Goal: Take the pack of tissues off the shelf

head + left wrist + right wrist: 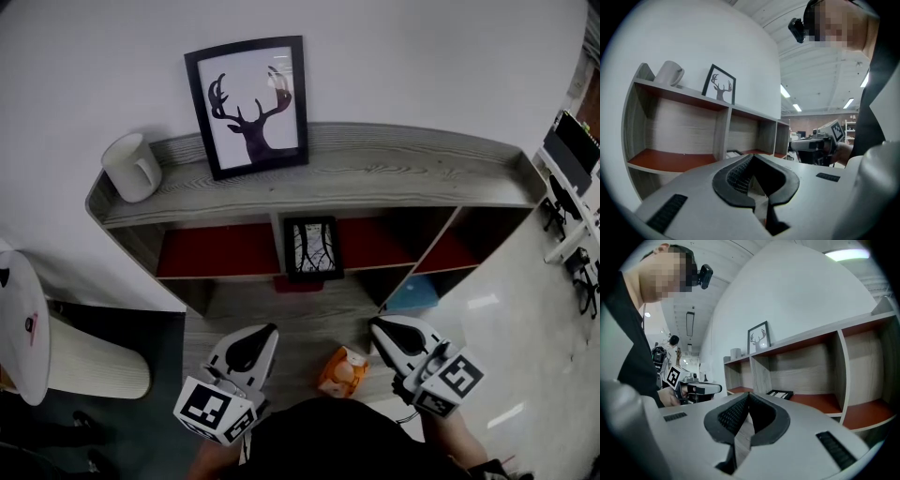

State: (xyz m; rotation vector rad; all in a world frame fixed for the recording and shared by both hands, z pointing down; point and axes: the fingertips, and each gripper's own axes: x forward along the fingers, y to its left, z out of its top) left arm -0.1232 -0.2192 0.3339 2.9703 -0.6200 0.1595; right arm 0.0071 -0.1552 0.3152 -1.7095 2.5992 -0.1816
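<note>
White wall runs behind a grey wood-grain shelf unit (375, 169) whose inner boards are red. On its top board a black-framed deer picture (251, 105) leans against the wall, and a white mug (131, 167) stands near the left end, well apart from the frame. A smaller black-framed picture (312, 247) sits in the middle compartment, and something blue (412, 295) fills the low compartment at the right.

The orange pack of tissues (342, 372) is in none of the shelf's compartments. In the head view it shows low in front of the unit, over grey wood-grain boards, between the two tools and close to the person's body. Whether it lies on those boards cannot be told for sure.

The left hand-held gripper (270, 328) points toward the shelf with its jaws pressed together and nothing between them; its own view shows the dark pads meeting at the tip. The right hand-held gripper (377, 325) is likewise pressed together and empty, just beside the pack on its right. Neither pinches the pack. Each gripper view shows the other tool off to the side, held level.
</note>
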